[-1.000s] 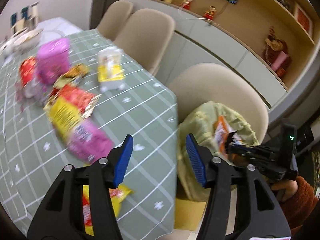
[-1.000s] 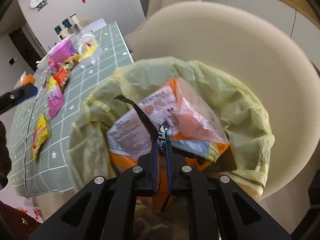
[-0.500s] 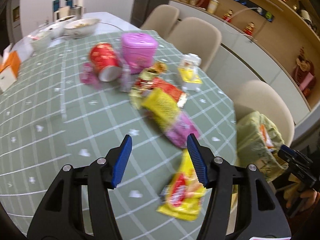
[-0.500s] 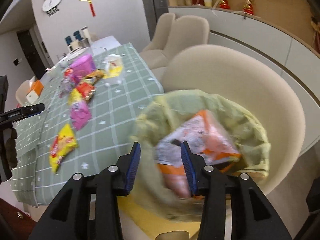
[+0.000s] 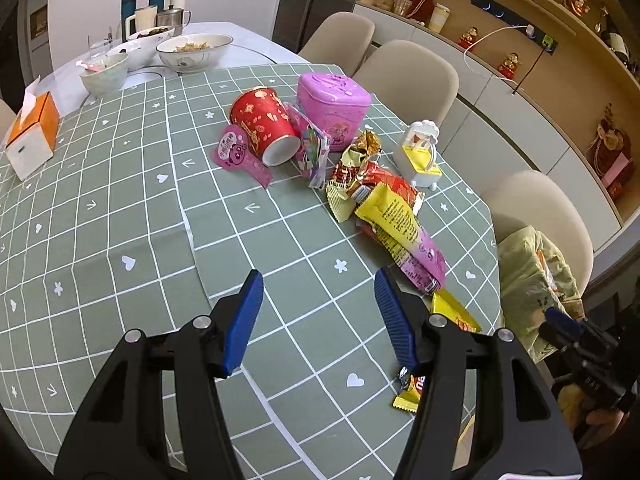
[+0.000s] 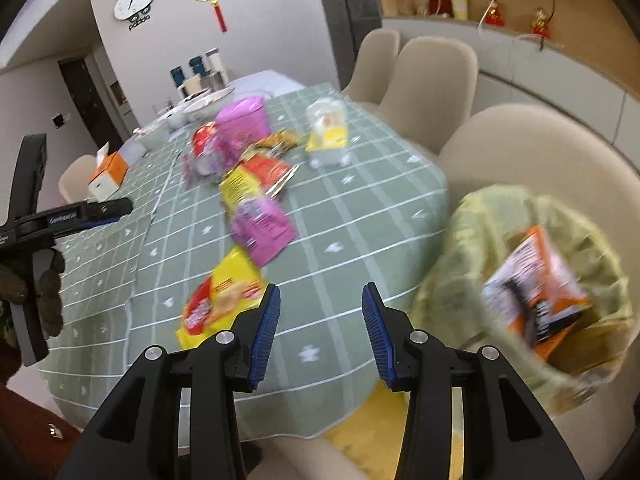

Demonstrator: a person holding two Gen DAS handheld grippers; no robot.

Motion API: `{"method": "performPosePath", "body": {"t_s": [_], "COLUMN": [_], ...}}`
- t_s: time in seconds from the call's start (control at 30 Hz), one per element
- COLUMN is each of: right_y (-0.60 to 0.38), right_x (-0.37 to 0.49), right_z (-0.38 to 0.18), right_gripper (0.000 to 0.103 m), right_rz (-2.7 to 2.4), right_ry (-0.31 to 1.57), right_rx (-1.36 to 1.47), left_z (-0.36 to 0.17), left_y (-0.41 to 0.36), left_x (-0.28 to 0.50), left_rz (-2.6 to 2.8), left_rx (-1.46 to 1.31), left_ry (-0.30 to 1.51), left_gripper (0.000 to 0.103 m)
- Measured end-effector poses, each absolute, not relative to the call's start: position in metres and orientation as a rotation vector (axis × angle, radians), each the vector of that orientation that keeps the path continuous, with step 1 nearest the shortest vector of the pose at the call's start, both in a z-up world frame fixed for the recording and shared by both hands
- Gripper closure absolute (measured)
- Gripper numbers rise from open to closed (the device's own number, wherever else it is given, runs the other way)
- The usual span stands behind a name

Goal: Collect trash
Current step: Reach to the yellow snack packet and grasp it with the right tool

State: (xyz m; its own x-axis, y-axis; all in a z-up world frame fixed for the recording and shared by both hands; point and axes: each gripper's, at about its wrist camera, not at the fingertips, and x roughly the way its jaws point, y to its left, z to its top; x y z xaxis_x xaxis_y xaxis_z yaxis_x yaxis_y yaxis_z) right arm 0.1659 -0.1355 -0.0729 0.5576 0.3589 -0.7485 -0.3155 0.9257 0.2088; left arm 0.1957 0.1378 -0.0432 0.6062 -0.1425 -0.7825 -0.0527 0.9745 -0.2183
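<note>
A yellow-green trash bag sits on a beige chair beside the table, an orange wrapper lying inside it. My right gripper hovers open and empty over the table's edge, left of the bag. Just beyond its left finger lies a yellow-red snack packet, and a pink packet farther on. My left gripper stands open above the green checked tablecloth, nothing between its fingers. The pink packet and a yellow packet lie ahead to its right.
A tipped red cup, a pink box, a white and yellow toy case and small wrappers crowd the table's middle. An orange tissue box and bowls stand farther back. More chairs line the right side.
My right gripper opened, left the orange wrapper in the bag, then drew back and swung left to the table. My left gripper swung from the bag's side to over the tablecloth.
</note>
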Motion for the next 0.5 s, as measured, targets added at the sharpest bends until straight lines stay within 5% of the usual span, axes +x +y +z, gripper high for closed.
{"method": "performPosePath", "body": {"t_s": [0.5], "right_y": [-0.082], "right_x": [0.18], "right_z": [-0.128], "right_gripper": [0.062], "right_rz": [0.62], "right_ry": [1.039], "right_rx": [0.154], "left_z": [-0.069], "left_y": [0.128], "left_x": [0.144], "left_rz": [0.014], "left_rx": [-0.346], "left_ry": [0.973], "left_gripper": [0.048]}}
